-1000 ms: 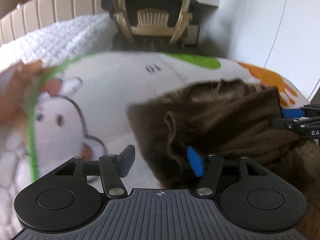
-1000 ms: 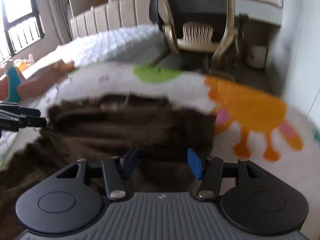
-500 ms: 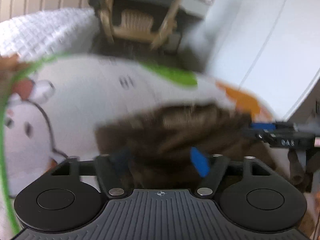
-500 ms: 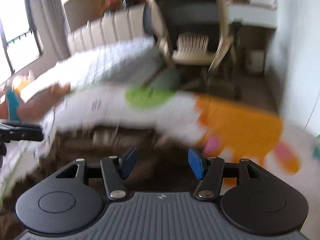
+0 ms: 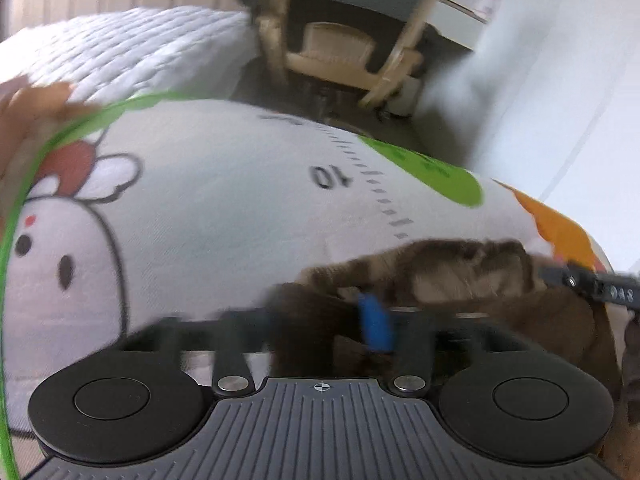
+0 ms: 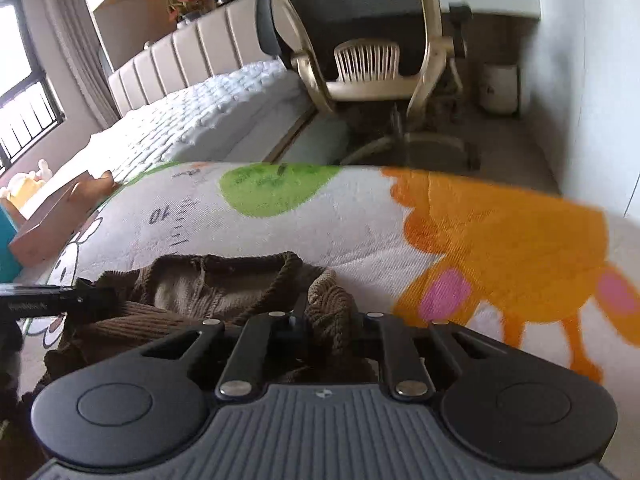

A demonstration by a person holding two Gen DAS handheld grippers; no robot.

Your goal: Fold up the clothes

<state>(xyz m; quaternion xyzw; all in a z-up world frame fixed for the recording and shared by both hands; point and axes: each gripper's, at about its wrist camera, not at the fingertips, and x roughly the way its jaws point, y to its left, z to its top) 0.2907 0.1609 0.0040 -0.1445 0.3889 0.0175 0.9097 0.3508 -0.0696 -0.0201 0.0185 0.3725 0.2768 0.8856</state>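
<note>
We hold a two-finger gripper in each hand over a brown knitted sweater (image 6: 224, 292) that lies bunched on a printed play mat (image 6: 360, 224), its neckline turned toward the far edge of the mat. In the right wrist view our right gripper (image 6: 326, 320) has its fingers drawn close together on a thick ribbed fold of the sweater, and the cloth bulges up between them, so it has a firm grip on the knit. Our left gripper (image 5: 320, 316) is blurred in its own view: one blue pad (image 5: 374, 322) shows against dark brown cloth that fills the space between the fingers, and the fingers appear closed in on the sweater, though the blur keeps us from seeing just how tightly. Each gripper also shows at the edge of the other's view, as a black bar touching the sweater's side. The mat carries a white cartoon animal (image 5: 64, 264), a green patch (image 6: 276, 188), an orange animal shape (image 6: 508, 248) and a printed "10" beside a row of tick marks. Beyond the mat stand a cream office chair (image 6: 368, 64) and a bed with a white quilted cover (image 6: 208, 120); a cardboard box (image 6: 60, 212) sits just beside the mat's left edge.
</note>
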